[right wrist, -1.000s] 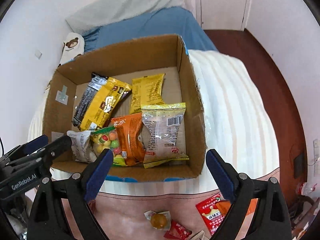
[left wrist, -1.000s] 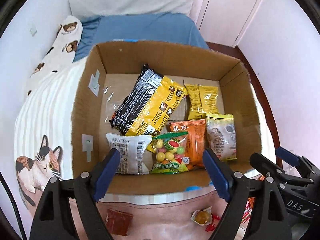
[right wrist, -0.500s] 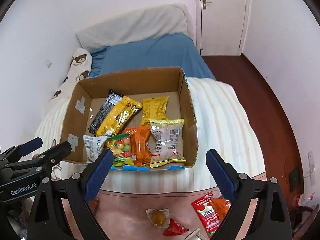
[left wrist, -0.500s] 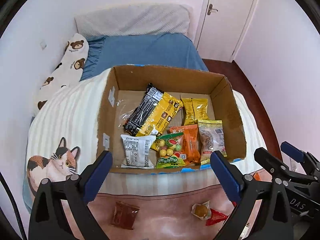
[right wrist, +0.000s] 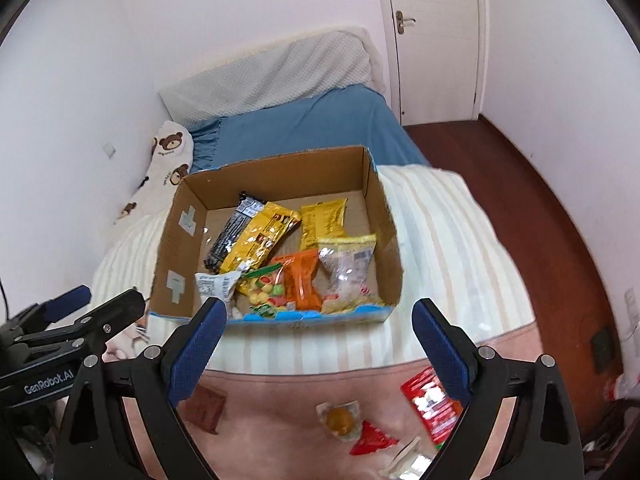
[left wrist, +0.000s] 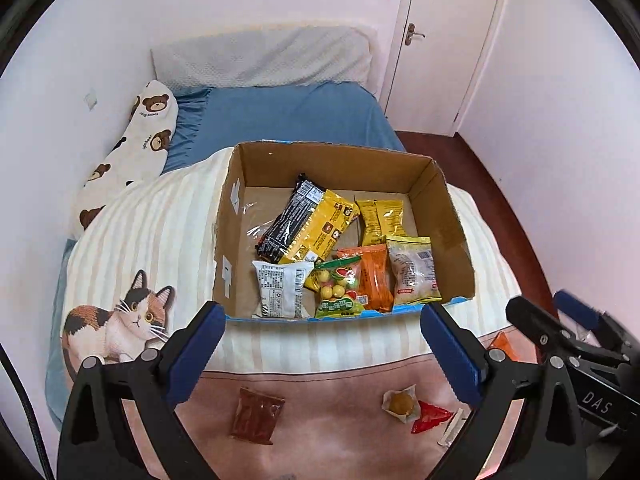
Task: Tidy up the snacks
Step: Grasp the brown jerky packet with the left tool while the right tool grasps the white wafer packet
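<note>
With both grippers hanging wide apart and empty short of the cardboard box (left wrist: 456,236), the loose snacks lie on the near side of its front wall. The dark red packet (left wrist: 257,415) sits under the left gripper (left wrist: 322,354); the red pouch (right wrist: 434,406) lies below the right gripper (right wrist: 320,354), long axis slanting away from the box. Bare blanket all round.

My right gripper's (right wrist: 316,340) near finger (right wrist: 440,354) covers part of the red packet (right wrist: 430,402), and the right wrist view smears the clear wrapper (right wrist: 408,458) at its bottom edge beyond identifying. The cardboard box's (right wrist: 276,318) front wall hides the lower ends of the white packet (right wrist: 214,284) and pale packet (right wrist: 348,268). Print on every wrapper is too small for me to read.
</note>
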The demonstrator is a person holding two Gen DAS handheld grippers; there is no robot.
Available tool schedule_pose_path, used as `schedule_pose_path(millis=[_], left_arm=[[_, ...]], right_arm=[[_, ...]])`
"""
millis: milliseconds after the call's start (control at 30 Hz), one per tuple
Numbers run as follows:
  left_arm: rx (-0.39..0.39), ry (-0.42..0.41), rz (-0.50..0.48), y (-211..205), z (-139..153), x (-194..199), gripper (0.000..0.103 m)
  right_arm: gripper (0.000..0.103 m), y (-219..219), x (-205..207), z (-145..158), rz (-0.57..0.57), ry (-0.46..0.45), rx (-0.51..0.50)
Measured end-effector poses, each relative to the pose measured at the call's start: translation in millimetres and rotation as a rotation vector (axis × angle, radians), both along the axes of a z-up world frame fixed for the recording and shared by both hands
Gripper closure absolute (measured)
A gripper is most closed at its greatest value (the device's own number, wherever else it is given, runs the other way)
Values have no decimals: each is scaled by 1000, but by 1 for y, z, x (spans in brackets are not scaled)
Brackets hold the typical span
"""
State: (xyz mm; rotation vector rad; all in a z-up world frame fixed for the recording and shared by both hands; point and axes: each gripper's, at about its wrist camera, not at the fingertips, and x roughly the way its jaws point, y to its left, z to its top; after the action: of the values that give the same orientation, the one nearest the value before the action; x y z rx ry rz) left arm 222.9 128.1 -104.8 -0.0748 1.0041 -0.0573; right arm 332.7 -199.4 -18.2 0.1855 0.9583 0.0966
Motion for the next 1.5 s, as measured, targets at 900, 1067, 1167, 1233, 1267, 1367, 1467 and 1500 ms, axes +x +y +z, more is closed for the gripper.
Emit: schedule_pose_path(millis=[900, 1067, 1167, 1233, 1267, 1367, 1467, 1500], left_arm=[[63, 578, -55, -118, -216, -58, 3], [87, 627, 32, -114, -228, -67, 3], [76, 637, 96, -104, -231, -71, 3], [80, 636, 128, -97, -231, -73, 3], [89, 630, 142, -92, -229, -73, 3], [127, 604, 181, -67, -219, -75, 3], [179, 572, 195, -43, -210, -72, 3], [194, 563, 200, -34, -208, -70, 3]], right_arm=[[22, -113, -80, -236, 192, 695, -35], [30, -96, -88, -269, 375, 758, -119], [36, -93, -88, -276, 406, 746, -163], [36, -97, -85, -276, 376, 738, -139], [37, -101, -83, -275, 350, 732, -118], [37, -109, -77, -273, 285, 716, -58], [36, -115, -71, -275, 223, 721, 13], [36, -117, -69, -276, 196, 729, 46]])
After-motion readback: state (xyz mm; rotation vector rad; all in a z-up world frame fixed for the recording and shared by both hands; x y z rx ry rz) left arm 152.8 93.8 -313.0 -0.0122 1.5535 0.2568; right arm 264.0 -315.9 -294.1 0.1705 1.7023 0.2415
